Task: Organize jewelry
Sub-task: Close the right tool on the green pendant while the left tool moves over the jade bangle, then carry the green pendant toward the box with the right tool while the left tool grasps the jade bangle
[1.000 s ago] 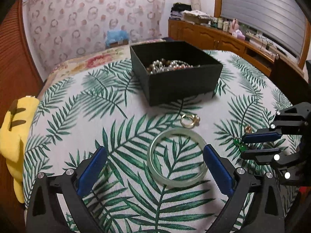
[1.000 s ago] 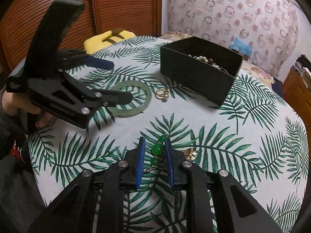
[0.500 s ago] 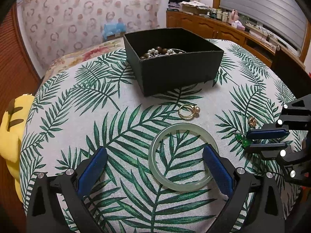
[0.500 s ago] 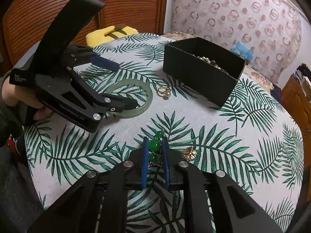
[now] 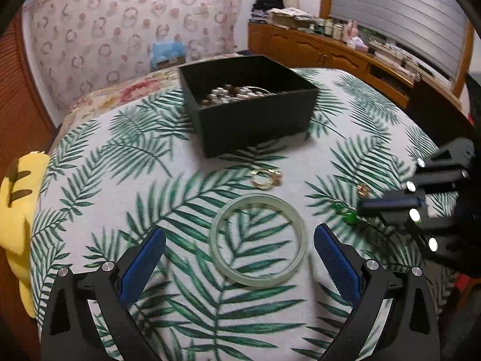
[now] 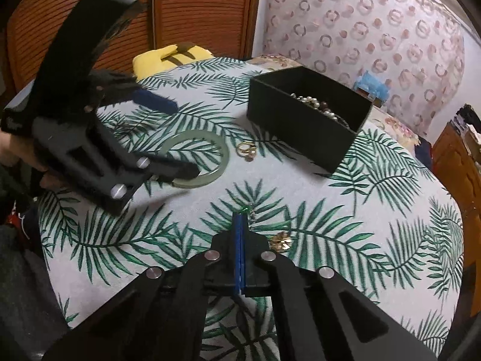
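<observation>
A pale green jade bangle (image 5: 256, 281) lies flat on the leaf-print tablecloth (image 5: 120, 180). My left gripper (image 5: 240, 232) stands open, with one blue pad on either side of the bangle and neither touching it. My right gripper (image 6: 242, 216) is closing, its pads pressed together on a green bead earring (image 6: 246, 209). The beads (image 5: 345, 214) stick out at its tip. A gold ring (image 5: 266, 177) lies between the bangle and the black box (image 5: 255, 123), which holds pearls (image 5: 234, 94). A gold flower piece (image 6: 281, 240) lies just right of the right gripper.
A yellow plush (image 5: 15, 210) hangs at the table's left edge. A wooden sideboard (image 5: 330, 54) with clutter runs along the far right wall. A person's hand (image 6: 12, 153) holds the left gripper (image 6: 183, 137) over the bangle (image 6: 222, 153).
The right gripper's jaws went from a narrow gap around the green earring to pressed tight on it. The left gripper stayed open beside the bangle.
</observation>
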Motion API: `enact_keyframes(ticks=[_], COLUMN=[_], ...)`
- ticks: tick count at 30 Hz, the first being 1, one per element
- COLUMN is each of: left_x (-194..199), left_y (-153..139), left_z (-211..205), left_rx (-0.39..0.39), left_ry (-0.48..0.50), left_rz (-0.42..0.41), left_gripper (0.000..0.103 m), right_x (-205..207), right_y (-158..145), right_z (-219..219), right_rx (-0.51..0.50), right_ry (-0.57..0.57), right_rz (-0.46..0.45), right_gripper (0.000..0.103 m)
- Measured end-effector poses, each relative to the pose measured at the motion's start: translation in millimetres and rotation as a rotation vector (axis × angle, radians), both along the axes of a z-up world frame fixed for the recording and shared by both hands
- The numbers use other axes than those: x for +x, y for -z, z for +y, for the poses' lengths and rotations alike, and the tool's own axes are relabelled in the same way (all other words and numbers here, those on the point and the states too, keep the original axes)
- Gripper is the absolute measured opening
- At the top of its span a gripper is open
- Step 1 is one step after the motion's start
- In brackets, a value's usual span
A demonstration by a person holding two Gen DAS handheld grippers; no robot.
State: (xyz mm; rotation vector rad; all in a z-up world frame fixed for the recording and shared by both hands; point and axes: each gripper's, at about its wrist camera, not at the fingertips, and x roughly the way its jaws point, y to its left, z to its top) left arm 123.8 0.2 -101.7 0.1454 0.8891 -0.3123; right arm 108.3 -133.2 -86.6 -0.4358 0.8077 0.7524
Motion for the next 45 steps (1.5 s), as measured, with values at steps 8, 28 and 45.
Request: enact_keyframes(ticks=[8, 28, 45], left_x=[5, 2, 0], left_y=[14, 9, 0], left_z=[-15, -7, -1], left_rx=[0.034, 0.002, -0.033], left_ry=[0.039, 0.034, 0.008], left_rz=[0.03, -0.01, -0.041], left_gripper=[0.095, 0.069, 0.069], right_x=[6, 11, 20], right_y=[-3, 6, 5], right_z=[-14, -7, 1], right_rx=[0.028, 0.03, -0.013], right_ry=[0.034, 0.027, 0.027], right_rz=[0.009, 0.062, 0.029], right_gripper=[0.0, 0.017, 0.0])
